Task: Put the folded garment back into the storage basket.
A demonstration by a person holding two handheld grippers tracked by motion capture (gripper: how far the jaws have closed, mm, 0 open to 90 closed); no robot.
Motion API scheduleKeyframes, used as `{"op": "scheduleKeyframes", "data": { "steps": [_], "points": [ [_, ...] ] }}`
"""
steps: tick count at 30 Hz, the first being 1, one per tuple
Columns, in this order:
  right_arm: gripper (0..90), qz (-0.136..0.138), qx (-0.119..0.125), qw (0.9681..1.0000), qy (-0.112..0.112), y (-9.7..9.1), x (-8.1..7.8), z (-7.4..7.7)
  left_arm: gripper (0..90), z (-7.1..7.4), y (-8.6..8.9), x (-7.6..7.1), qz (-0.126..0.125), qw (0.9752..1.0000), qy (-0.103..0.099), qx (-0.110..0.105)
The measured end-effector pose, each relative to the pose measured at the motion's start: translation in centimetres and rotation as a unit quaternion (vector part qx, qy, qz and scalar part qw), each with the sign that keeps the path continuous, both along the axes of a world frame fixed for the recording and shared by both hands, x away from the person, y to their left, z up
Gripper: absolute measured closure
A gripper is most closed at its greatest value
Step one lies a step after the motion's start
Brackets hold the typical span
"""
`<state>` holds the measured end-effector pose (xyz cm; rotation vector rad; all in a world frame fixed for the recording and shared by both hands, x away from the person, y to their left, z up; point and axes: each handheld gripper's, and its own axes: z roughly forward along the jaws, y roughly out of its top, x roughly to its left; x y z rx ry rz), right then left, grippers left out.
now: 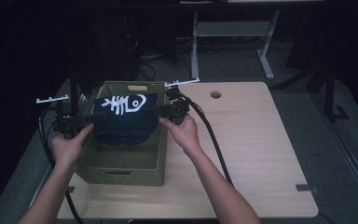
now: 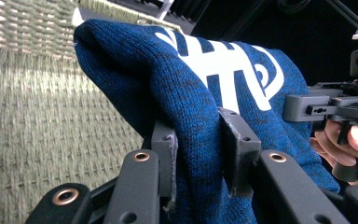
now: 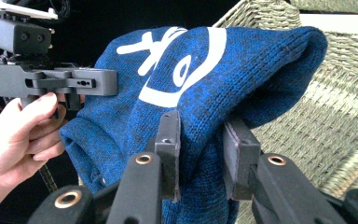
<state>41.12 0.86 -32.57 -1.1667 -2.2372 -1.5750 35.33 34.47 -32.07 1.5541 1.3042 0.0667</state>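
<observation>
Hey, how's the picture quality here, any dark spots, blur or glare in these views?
High view: dim, with a black background; the table is evenly lit, without glare. Left gripper view: the sweater is sharp, the basket wall soft and blurred. Right gripper view: bright, knit crisp, the hand slightly overexposed.
</observation>
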Motion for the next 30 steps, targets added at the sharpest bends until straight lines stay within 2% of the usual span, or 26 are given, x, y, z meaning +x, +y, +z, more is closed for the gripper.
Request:
{"op": "scheduleKeyframes", "data": {
  "steps": [11,14,19,22,25,26,30],
  "points": [
    [70.2,0.0,-0.006,0.9999,0.01,2.1,-0.1,-1.8,68.9,-1.2,1.6,-0.1,0.013,0.9997,0.018,0.009],
    [70.2,-0.003,0.0,0.9999,0.017,2.2,-0.1,-2.1,68.7,-1.4,1.7,-0.1,0.012,0.9996,0.023,0.012],
    [70.2,-0.006,0.0,0.9995,0.03,2.7,-0.2,-3.4,68.4,-1.9,1.7,0.1,0.01,0.9985,0.032,0.043],
    [70.3,-0.011,0.005,0.9992,0.038,2.9,-0.2,-4.1,68.5,-2.2,1.9,0.2,0.01,0.9982,0.038,0.046],
    [70.2,-0.01,-0.005,0.9993,0.034,3.1,-0.2,-4.6,68.5,-2.5,1.9,0.3,0.011,0.9977,0.045,0.05],
    [70.2,-0.013,-0.006,0.9991,0.041,3.2,-0.2,-4.7,68.5,-2.6,2.0,0.3,0.011,0.9976,0.047,0.05],
    [70.2,-0.013,-0.011,0.9993,0.035,3.3,-0.3,-4.8,68.0,-3.0,2.3,0.4,0.018,0.9972,0.049,0.054]
  ]
}}
